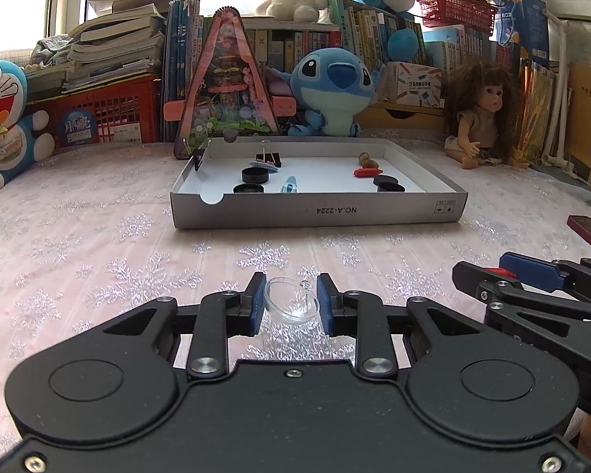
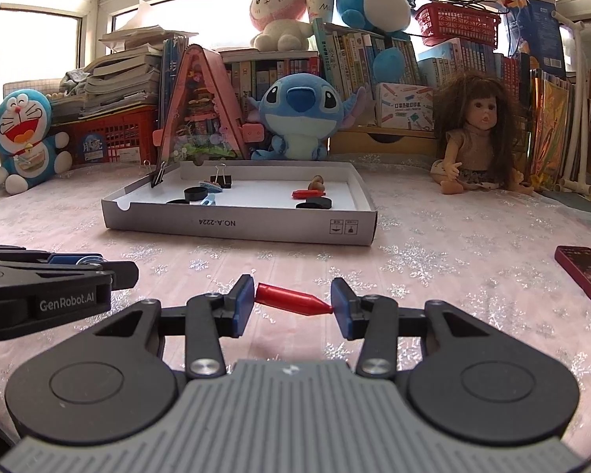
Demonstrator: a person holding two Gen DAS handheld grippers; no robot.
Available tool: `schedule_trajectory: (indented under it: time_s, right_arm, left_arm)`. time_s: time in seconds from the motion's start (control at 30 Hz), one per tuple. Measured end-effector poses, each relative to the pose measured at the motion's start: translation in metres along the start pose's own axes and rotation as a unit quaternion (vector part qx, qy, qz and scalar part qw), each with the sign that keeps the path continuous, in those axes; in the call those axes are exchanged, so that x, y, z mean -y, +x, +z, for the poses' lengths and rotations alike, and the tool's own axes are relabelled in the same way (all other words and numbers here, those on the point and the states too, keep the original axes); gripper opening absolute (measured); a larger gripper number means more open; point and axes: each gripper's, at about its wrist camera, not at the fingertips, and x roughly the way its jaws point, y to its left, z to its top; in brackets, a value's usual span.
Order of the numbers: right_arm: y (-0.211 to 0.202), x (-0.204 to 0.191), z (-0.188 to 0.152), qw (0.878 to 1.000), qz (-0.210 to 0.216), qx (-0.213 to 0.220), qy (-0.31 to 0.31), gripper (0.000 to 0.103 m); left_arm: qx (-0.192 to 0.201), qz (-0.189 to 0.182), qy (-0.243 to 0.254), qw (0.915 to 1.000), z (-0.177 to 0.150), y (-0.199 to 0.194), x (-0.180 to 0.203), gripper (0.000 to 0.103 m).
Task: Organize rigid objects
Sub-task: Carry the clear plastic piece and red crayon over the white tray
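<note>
Snowflake-patterned cloth point(image 1: 98, 236) is covering the surface, with a shallow cardboard tray point(image 1: 315, 213) sitting at the far centre. Nearer, the left gripper point(image 1: 291, 299) is clamping a clear plastic dome point(image 1: 291, 301) between its pads, while the right gripper point(image 2: 292, 303) is gripping a red bullet-shaped piece point(image 2: 291, 298) end to end.

Daylight pours in from the windows point(image 2: 39, 39) behind the bookshelf, blown out to white and backlighting the plush toys. The snowflake tablecloth point(image 1: 98, 236) is evenly lit and glints with sparkle. Shadows under the cardboard tray point(image 1: 319, 213) are soft. Fisheye bending curves both views' edges, with dark vignetted corners; the centres stay sharp.
</note>
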Motion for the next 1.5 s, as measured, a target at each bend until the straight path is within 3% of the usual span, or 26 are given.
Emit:
schedule_trajectory:
  time_s: [0.67,1.37,1.5]
  right_arm:
    - [0.011,0.022,0.037,1.000,-0.001,0.021,0.004,0.048]
    - [0.056,0.034,0.067,0.999,0.038,-0.013,0.036,0.048]
    - [0.063,0.034,0.072,0.999,0.040,-0.011,0.030,0.048]
  left_arm:
    - [0.005,-0.004,-0.010,0.9999,0.046,0.014,0.003,0.026]
    - [-0.015,0.002,-0.056,0.9983,0.085,0.062,-0.008,0.026]
    - [-0.009,0.001,-0.047,0.9989,0.090,0.069,-0.003,0.026]
